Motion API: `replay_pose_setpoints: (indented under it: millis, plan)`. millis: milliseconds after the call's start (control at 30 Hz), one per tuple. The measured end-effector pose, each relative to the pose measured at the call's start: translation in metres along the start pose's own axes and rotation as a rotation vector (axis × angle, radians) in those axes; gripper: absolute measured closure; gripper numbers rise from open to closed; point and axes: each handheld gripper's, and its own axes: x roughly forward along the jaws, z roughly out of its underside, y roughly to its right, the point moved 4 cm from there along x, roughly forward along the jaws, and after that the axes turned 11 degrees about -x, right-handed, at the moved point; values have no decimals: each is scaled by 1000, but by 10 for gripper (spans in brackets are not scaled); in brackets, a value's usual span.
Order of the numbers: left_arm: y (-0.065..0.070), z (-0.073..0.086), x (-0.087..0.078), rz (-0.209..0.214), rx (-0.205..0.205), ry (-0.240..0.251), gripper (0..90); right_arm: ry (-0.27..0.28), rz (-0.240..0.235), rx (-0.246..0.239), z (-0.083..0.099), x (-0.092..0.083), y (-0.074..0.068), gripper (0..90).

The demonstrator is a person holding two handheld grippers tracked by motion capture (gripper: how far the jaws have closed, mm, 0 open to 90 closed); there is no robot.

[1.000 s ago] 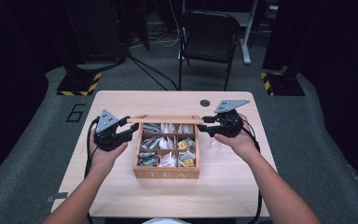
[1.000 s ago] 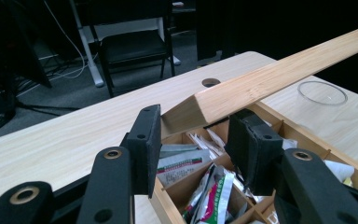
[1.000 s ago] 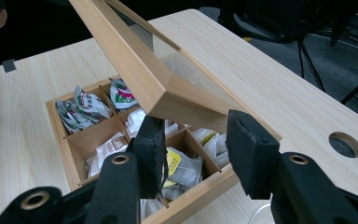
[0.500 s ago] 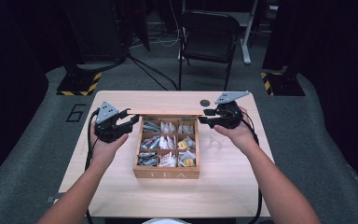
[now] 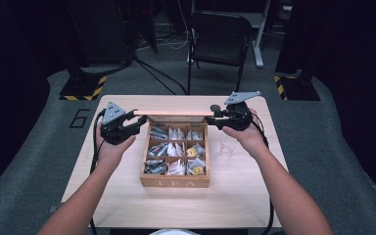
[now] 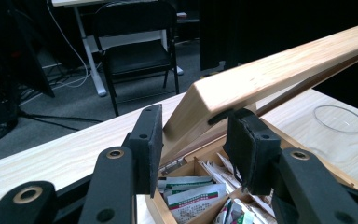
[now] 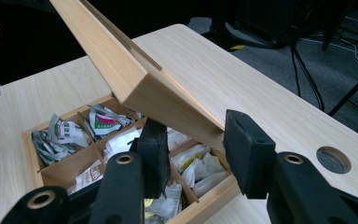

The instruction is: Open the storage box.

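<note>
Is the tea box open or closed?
Open. The tea box has its lid raised at the back, and tea packets show in its compartments.

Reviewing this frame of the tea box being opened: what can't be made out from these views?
- Print on the tea packets: too small in the high view.
- Whether the left gripper presses the lid: its end sits between the jaws, contact unclear.
- Whether the right gripper presses the lid: its corner hides the contact.
- Rear compartments of the tea box: covered by the raised lid in the gripper views.
- Glass dish: faint in the high view.
</note>
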Motion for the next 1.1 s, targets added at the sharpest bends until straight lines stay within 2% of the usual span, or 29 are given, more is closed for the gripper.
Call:
replay_pose_setpoints:
  millis: [100,233,467,800,1100]
  plan:
    - [-2,2,7,-16,7,-15,565,-4,-9,20,0,0,2,609]
    - [-5,4,16,-32,22,-24,564,-8,-9,18,-1,0,5,615]
    - [-9,5,22,-45,26,-10,599,-1,0,15,-5,1,10,624]
    - [-15,3,27,-32,3,14,631,17,10,20,-6,7,17,600]
    - [-18,-1,31,-29,-9,8,632,16,45,21,-3,19,21,569]
